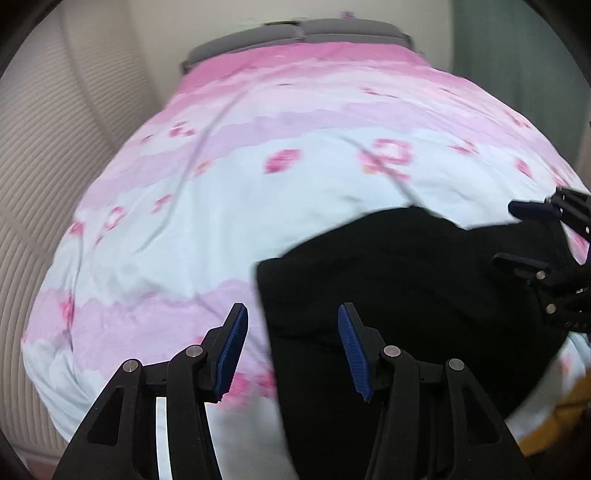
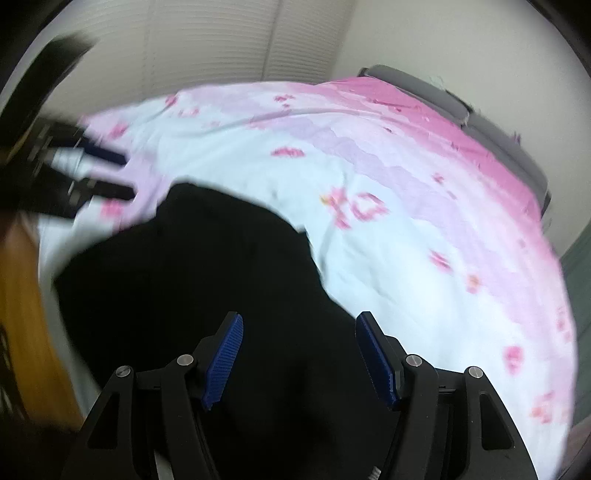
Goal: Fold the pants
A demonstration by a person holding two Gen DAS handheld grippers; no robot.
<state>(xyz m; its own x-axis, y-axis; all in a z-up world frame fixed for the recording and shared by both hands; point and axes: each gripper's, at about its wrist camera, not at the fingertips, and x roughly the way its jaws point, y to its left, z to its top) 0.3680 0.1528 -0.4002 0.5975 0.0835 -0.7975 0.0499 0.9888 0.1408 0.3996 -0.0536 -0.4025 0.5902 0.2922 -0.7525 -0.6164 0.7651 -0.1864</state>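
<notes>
The black pants (image 1: pixel 406 295) lie bunched on a pink and white floral bedsheet (image 1: pixel 221 229). My left gripper (image 1: pixel 291 325) is open and empty above the pants' left edge, one finger over the sheet. My right gripper (image 2: pixel 299 332) is open and empty above the pants (image 2: pixel 184 280). In the left wrist view the right gripper (image 1: pixel 511 236) shows at the far right, open over the pants. In the right wrist view the left gripper (image 2: pixel 127 175) shows blurred at the upper left, open.
The bed has a grey headboard (image 1: pixel 295 33) at its far end. A ribbed white wall or closet door (image 1: pixel 44 155) runs along the bed's left side. A yellow-brown surface (image 2: pixel 22 314) lies at the near edge. Both views are motion-blurred.
</notes>
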